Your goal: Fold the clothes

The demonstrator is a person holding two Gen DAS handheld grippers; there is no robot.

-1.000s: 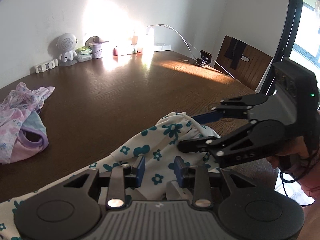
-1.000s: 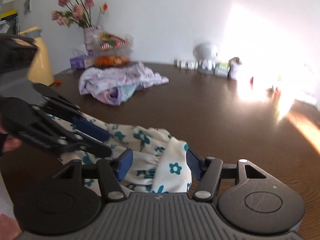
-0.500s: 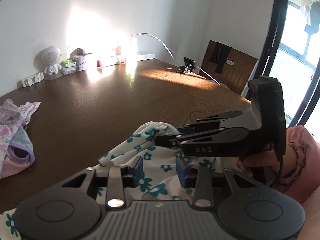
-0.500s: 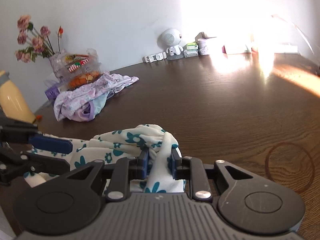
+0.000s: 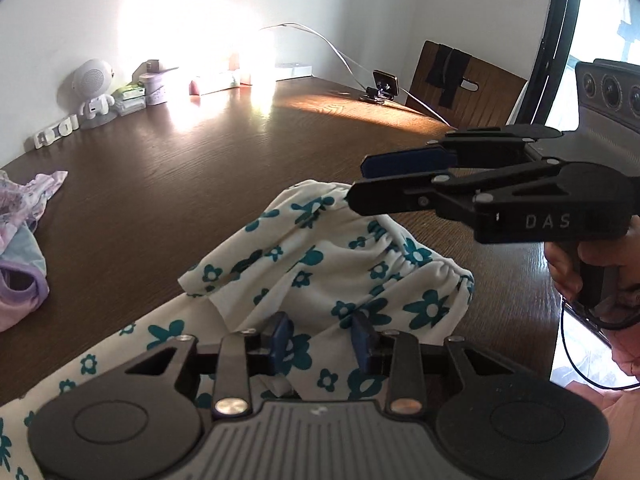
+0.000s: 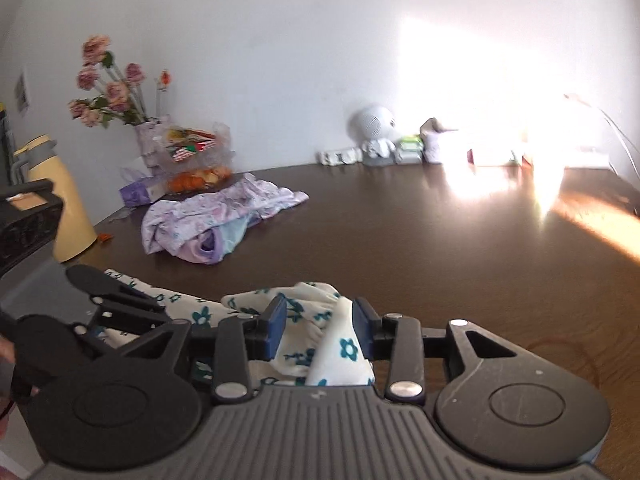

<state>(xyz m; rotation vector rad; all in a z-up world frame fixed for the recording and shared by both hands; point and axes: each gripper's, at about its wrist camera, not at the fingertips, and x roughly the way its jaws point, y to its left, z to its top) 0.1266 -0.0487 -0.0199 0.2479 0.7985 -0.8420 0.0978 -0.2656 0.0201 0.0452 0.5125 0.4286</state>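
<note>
A white garment with teal flowers [image 5: 344, 264] lies bunched at the near edge of the dark wooden table [image 5: 180, 184]. My left gripper [image 5: 322, 340] is open, its blue pads either side of the cloth's near part. My right gripper [image 5: 360, 188] shows in the left wrist view hovering just above the garment's gathered edge. In the right wrist view the right gripper [image 6: 320, 326] is open, with folds of the flowered garment [image 6: 316, 332] lying loose between its pads. The left gripper [image 6: 100, 304] shows at the left there.
A heap of purple and pink clothes [image 6: 216, 220] lies further back on the table. A vase of flowers [image 6: 116, 100], a snack container [image 6: 192, 156], a yellow jug [image 6: 60, 200] and small items along the wall [image 5: 120, 96] stand behind. A wooden chair [image 5: 464, 80] stands at the far right.
The right gripper, shut on the flowered cloth half a second ago, has opened and lifted a little. The left gripper's jaws have widened slightly. The garment has settled on the table.
</note>
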